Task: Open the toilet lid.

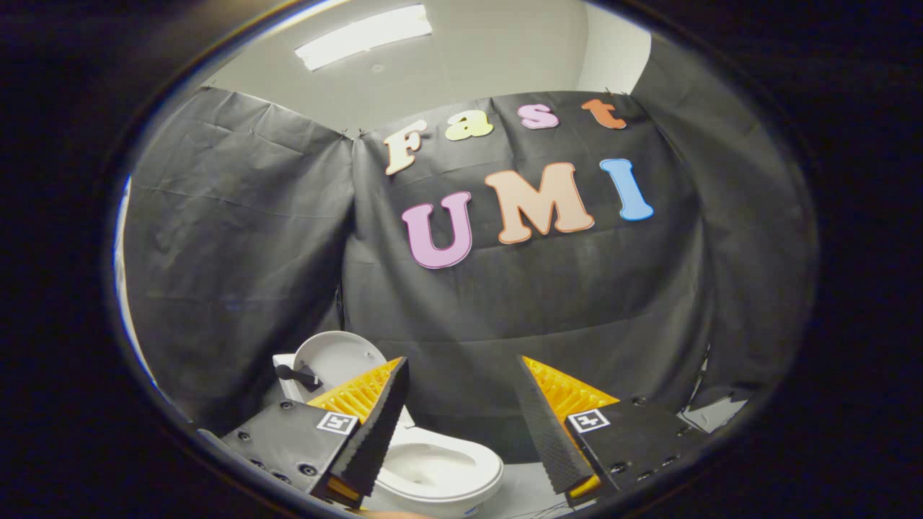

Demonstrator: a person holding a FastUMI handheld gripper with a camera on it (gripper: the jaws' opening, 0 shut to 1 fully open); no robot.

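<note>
The gripper (461,411) is wide open and holds nothing. The toilet (433,465) stands on the floor below and between its fingers, nearer the left one. The lid (335,357) is up, leaning back against the tank. A dark knob (296,375), perhaps a handle, sticks out from the lid's face.

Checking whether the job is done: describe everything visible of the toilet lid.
The toilet lid is white, rounded, and looks like smooth glossy plastic. It stands raised, nearly upright, behind the open bowl, its inner face towards the camera. A small black handle-like piece sticks out from its lower left. The open gripper is clear of it; the left finger hides its lower right edge.
</note>
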